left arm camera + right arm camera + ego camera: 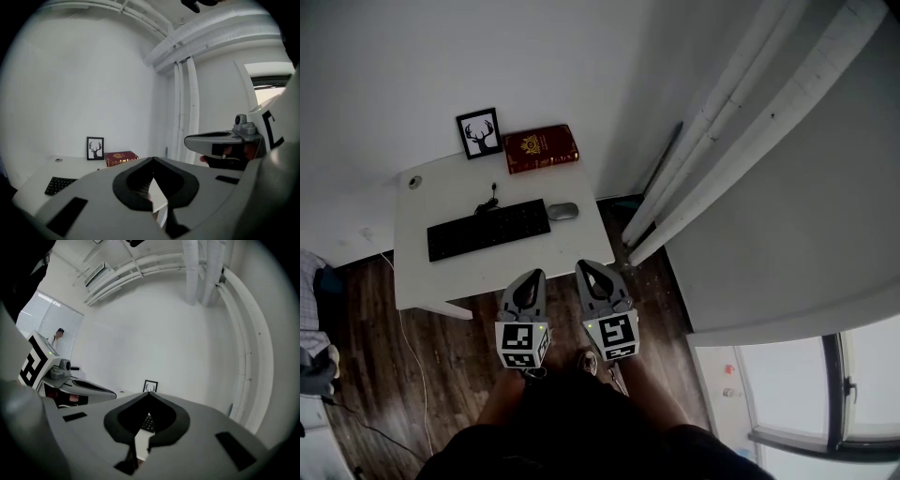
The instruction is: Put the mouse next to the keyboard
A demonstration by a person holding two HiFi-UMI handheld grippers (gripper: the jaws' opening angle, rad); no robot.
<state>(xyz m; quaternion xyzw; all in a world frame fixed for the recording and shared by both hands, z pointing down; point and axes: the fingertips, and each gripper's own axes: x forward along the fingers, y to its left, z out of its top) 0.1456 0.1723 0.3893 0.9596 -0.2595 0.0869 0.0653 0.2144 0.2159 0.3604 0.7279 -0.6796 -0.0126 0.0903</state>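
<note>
On the small white table [441, 183] a black keyboard [487, 230] lies slantwise. The grey mouse [562, 211] rests on the tabletop just off the keyboard's right end. My left gripper [534, 275] and right gripper [584, 267] hang side by side above the wooden floor. Both are in front of the table's near edge and point toward it. Each has its jaw tips together with nothing between them. In the left gripper view the left gripper [152, 159] points over the table, and the keyboard [58, 185] shows low at the left. The mouse is hidden in both gripper views.
A red book [541, 148] and a framed deer picture [479, 133] stand at the table's back against the wall. White pipes [741, 122] run along the wall to the right. A thin cable [412, 356] trails over the floor at the left. The person's legs are below the grippers.
</note>
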